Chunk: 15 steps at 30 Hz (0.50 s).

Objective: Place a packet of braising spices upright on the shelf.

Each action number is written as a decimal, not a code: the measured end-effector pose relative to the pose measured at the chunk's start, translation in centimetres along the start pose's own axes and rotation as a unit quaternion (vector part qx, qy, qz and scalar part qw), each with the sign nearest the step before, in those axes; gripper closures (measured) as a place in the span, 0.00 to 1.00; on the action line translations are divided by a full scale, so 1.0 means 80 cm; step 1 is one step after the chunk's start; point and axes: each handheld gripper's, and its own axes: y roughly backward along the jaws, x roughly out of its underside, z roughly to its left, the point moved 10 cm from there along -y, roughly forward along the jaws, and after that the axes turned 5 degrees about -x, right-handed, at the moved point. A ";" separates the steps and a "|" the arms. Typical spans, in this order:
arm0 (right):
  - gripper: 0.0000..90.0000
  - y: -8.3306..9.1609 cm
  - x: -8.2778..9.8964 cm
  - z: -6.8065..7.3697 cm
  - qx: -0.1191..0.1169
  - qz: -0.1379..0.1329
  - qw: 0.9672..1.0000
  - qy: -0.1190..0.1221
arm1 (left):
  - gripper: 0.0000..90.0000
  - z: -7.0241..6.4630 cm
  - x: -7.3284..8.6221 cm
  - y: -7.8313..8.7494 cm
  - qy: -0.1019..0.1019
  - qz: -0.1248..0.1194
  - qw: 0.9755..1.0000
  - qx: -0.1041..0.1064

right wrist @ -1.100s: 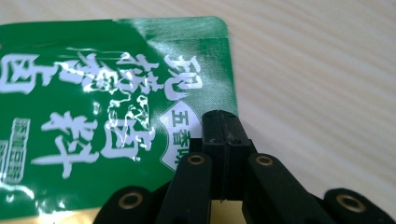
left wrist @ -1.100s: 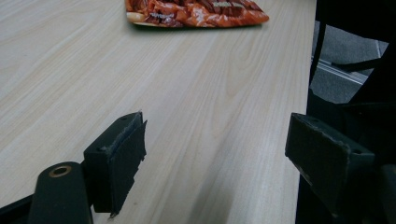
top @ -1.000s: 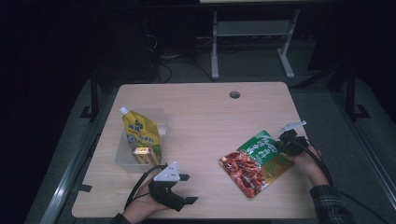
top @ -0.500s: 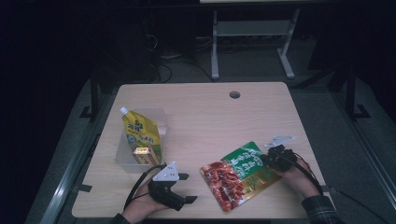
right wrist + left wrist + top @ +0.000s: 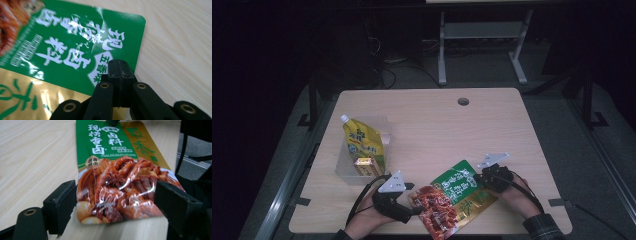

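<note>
A flat pouch point(image 5: 454, 197), green and gold at one end with red braised food printed at the other, lies near the table's front edge. My right gripper point(image 5: 478, 181) is shut on its green top edge, and in the right gripper view the closed jaws point(image 5: 119, 67) pinch the pouch point(image 5: 62, 47) at its rim. My left gripper point(image 5: 414, 201) lies on the table at the pouch's red end. In the left gripper view its jaws stand wide open point(image 5: 117, 202), with the pouch's bottom end point(image 5: 117, 182) between the pads and not touching them.
A yellow spouted pouch point(image 5: 362, 142) stands in a clear bin point(image 5: 343, 171) at the table's left. The wooden table point(image 5: 427, 125) has a cable hole point(image 5: 463, 101) near its back edge. A metal stand point(image 5: 482, 35) sits on the floor beyond.
My right gripper has dragged the pouch to the left across the table, until its red end lies between the left gripper's jaws. The left gripper has stayed in place.
</note>
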 end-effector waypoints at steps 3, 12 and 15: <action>0.82 0.017 -0.003 0.001 -0.011 -0.029 0.999 -0.020 | 0.18 0.002 -0.005 -0.011 -0.006 0.005 1.000 -0.003; 0.40 0.055 0.026 0.011 -0.002 -0.066 0.997 -0.036 | 0.17 0.007 -0.014 -0.054 -0.010 0.030 0.999 -0.003; 0.34 0.063 0.039 0.020 0.003 -0.073 0.997 -0.039 | 0.17 0.011 -0.018 -0.066 -0.011 0.034 0.999 -0.005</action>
